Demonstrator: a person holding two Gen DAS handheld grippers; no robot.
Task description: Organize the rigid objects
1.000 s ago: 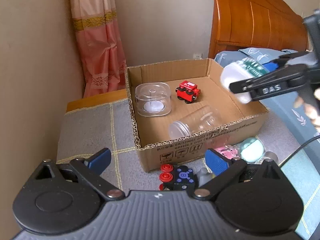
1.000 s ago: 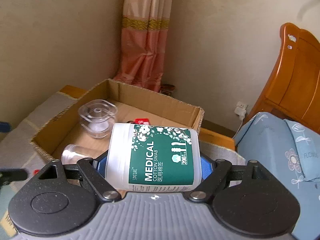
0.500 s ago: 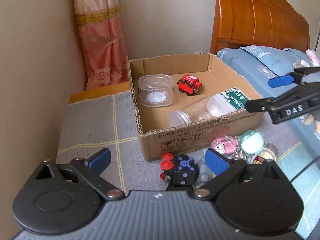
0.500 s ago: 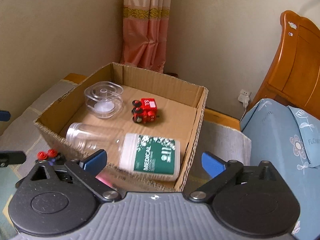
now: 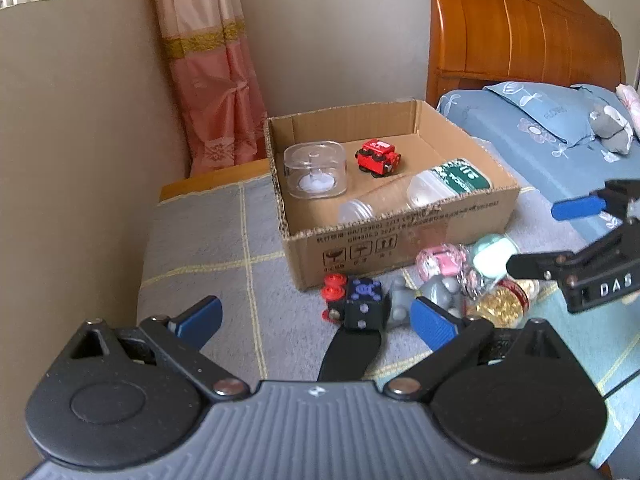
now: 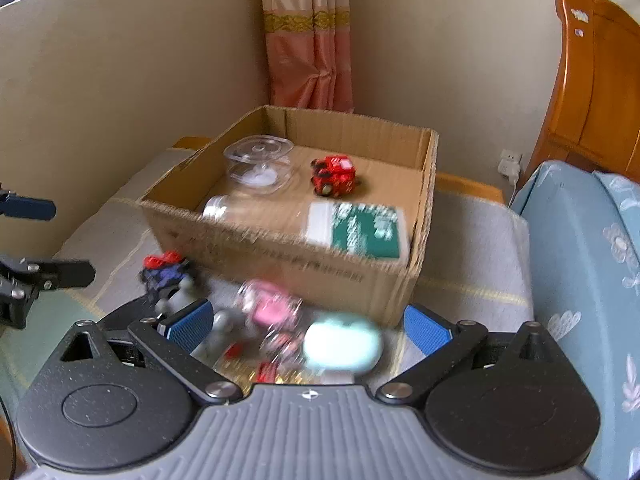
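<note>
Across the lower half of both views a grey blanket [image 5: 208, 240] with pale yellow lines is being used as the work surface, with a beige wall behind, a pink curtain [image 5: 208, 64] at upper centre, a wooden headboard [image 5: 520, 36] at upper right and a blue pillow [image 5: 540, 116] below it.

At frame centre a cardboard box [image 5: 400, 240] is being filled. Inside it, a clear round tub [image 5: 315, 175] is sitting at the left, a red toy car [image 5: 377, 157] behind at the middle, a clear jar [image 5: 360, 209] lying on its side along the front wall, and a white swab bottle [image 6: 360, 230] with a green label lying at the front right corner, touching the jar's end.

Below the box, loose pieces are being left heaped on the blanket: a black cube [image 5: 366, 306] with red wheels, a pink trinket [image 5: 440, 262], a mint case [image 5: 494, 254] and a gold tin [image 5: 502, 306].

The left gripper [image 5: 316, 318] is being held spread wide, nothing between its pads, just before the cube. The right gripper [image 6: 308, 324] is likewise being held fully spread and empty, over the blurred heap.
</note>
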